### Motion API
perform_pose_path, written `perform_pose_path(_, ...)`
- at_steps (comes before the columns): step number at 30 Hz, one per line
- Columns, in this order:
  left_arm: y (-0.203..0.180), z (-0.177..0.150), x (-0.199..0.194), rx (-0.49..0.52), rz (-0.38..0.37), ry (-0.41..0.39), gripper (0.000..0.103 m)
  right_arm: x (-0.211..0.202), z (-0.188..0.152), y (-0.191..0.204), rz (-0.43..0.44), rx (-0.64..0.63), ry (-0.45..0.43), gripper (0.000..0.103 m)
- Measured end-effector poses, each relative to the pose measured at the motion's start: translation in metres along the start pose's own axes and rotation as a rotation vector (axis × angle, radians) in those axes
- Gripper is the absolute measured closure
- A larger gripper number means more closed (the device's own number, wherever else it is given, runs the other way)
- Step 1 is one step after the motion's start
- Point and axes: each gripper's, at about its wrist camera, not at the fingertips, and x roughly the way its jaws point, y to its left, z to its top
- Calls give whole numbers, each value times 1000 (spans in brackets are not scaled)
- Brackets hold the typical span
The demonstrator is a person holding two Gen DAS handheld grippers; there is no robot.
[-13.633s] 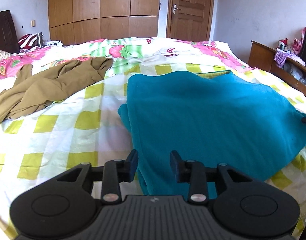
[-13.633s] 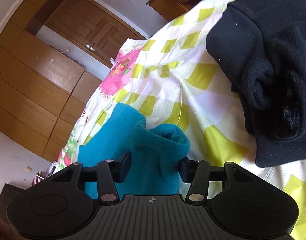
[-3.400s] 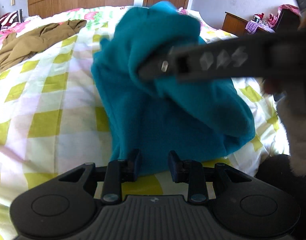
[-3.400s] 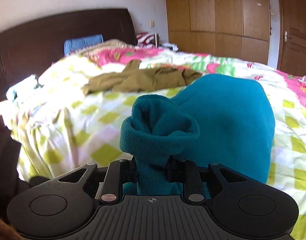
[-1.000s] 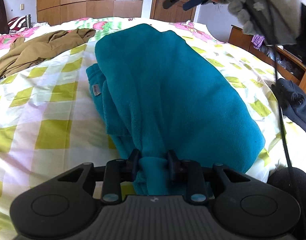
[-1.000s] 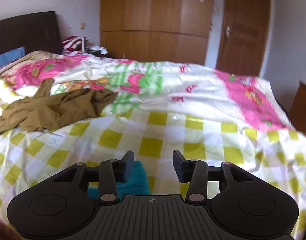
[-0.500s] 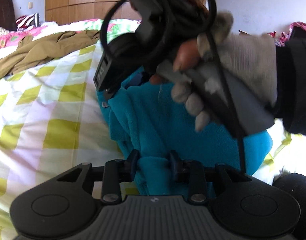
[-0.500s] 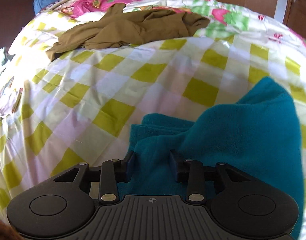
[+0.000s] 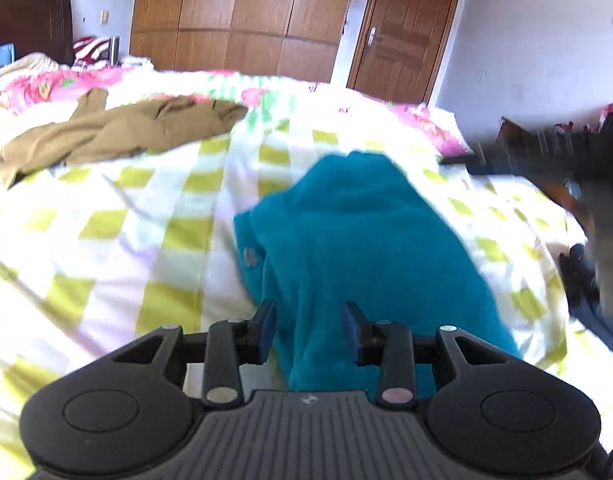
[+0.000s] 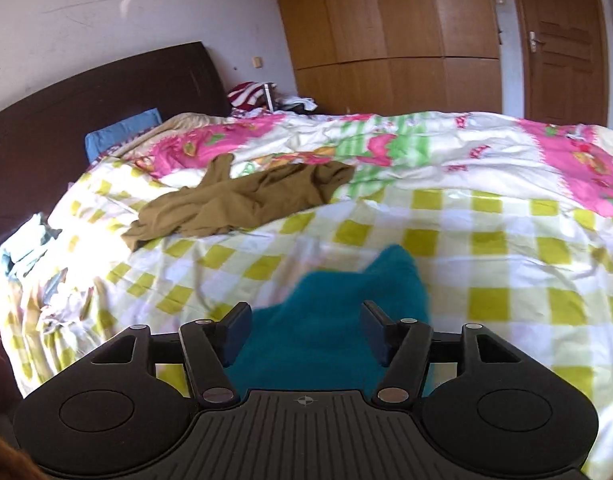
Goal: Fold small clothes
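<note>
Fleece: teal, folded on bed.
Left gripper: jaws spread, over fleece.
Right gripper: jaws spread, empty.

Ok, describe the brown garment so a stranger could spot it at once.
Start at the bed with its yellow-checked cover. Toward the dark headboard lies the brown garment, crumpled and unfolded. It is olive-brown and thin-looking, unlike the teal fleece just ahead of the right gripper.

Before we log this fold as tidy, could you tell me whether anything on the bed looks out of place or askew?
The teal fleece garment lies in a lumpy bundle, its left edge bunched in uneven layers. The olive-brown garment sprawls crumpled and unfolded farther up the checked quilt. Both grippers are open.
</note>
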Motion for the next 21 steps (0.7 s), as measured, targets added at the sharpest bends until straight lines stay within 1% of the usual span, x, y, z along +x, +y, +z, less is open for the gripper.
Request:
perform_pose_path(2,-7,9,7,4,-34,-15,54,-6,-23,-25,-26,54,27,32)
perform_pose_path(4,-13,14,29,50,-51,4,53,-1,-45,-45,-49,125,58,32)
perform_pose_path(5,-15,14,44,72,-43,31,52,4,-54,-53,-52,159,68,32)
perform_pose_path(7,-15,12,76,99,0,104,51,20,-69,-62,-38,221,103,32)
perform_pose_path(8,-10,10,85,102,9,111,49,31,-78,-64,-28,230,127,32)
perform_pose_path(9,-9,8,89,107,5,110,49,38,-85,-64,-37,238,134,32)
perform_pose_path(12,-3,17,83,81,-1,129,49,51,-100,-67,11,327,157,32)
perform_pose_path(13,-2,21,76,72,5,119,49,49,-97,-67,15,338,147,32)
perform_pose_path(15,0,26,66,79,44,83,49,37,-91,-66,35,330,101,31)
perform_pose_path(16,3,28,66,78,52,86,49,31,-88,-66,30,321,81,32)
perform_pose_path(18,12,26,71,44,31,124,49,29,-86,-70,32,315,77,32)
perform_pose_path(21,25,22,66,-55,-23,138,49,45,-91,-76,52,354,133,29)
